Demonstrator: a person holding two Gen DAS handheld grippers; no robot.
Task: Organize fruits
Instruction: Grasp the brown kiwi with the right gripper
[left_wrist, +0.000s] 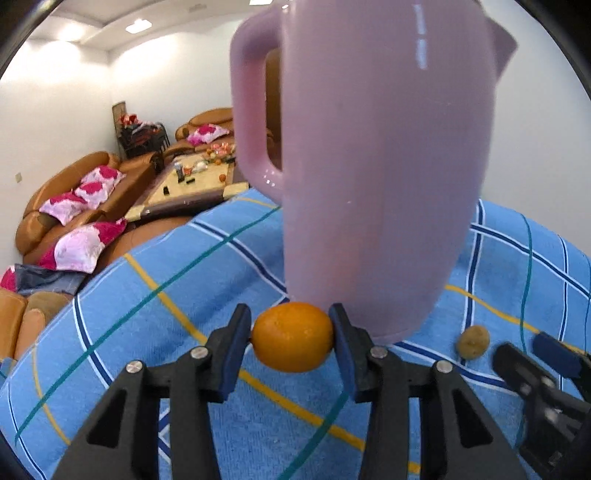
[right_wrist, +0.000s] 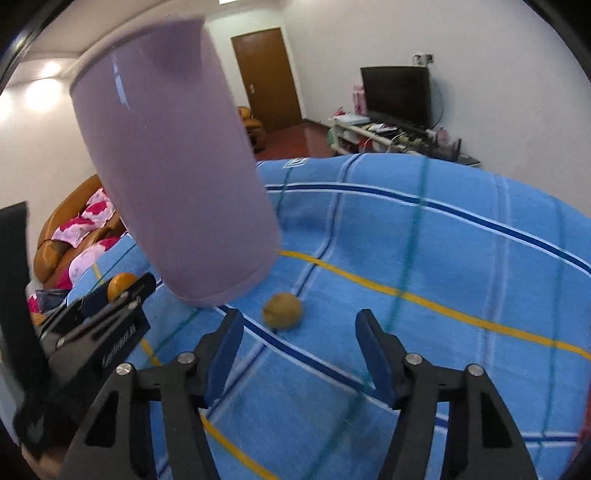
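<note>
My left gripper (left_wrist: 290, 317) is shut on a small orange (left_wrist: 293, 338), held just above the blue checked cloth (left_wrist: 177, 302). Right behind the orange stands a tall pink jug (left_wrist: 369, 166) with its handle to the left. A small brown fruit (left_wrist: 473, 341) lies on the cloth to the jug's right. In the right wrist view my right gripper (right_wrist: 299, 317) is open, and the brown fruit (right_wrist: 282, 310) lies just ahead of its tips, nearer the left finger and untouched. The jug (right_wrist: 177, 177) rises at the left, with the left gripper (right_wrist: 123, 291) and its orange (right_wrist: 120, 282) beside it.
The cloth-covered surface (right_wrist: 443, 258) extends wide to the right. Beyond its far edge are orange sofas with pink cushions (left_wrist: 88, 192), a cluttered coffee table (left_wrist: 188, 181), a television on a stand (right_wrist: 397, 96) and a brown door (right_wrist: 267, 77).
</note>
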